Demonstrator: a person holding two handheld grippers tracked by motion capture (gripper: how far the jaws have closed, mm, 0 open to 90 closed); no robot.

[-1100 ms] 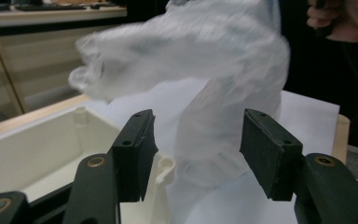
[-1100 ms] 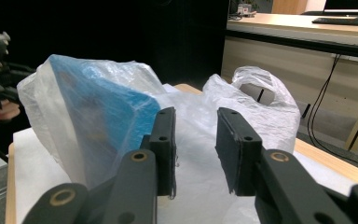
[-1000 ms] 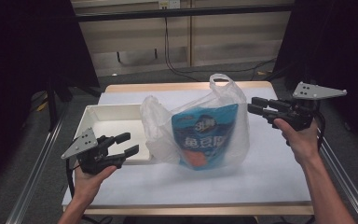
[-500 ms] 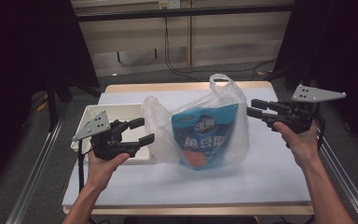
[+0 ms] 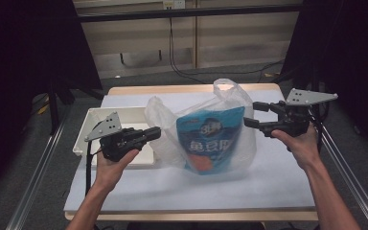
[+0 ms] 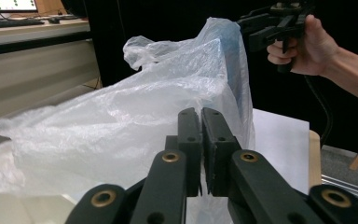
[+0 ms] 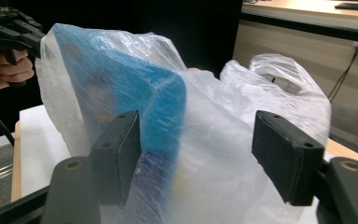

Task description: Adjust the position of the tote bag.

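White-covered table, plastic bag, white tray on it

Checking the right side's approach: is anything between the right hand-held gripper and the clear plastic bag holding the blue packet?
Nothing visible. The right hand-held gripper stands open right at the clear plastic bag, with film and the blue packet directly ahead.

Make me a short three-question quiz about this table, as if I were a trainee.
1. True or false: the left gripper has its jaws apart.
2. What lies inside the clear thin plastic bag?
3. The shallow white plastic tray sits: A) left of the bag, B) right of it, C) on top of it.

Key: 1. False, they are shut. 2. A blue printed snack packet. 3. A.
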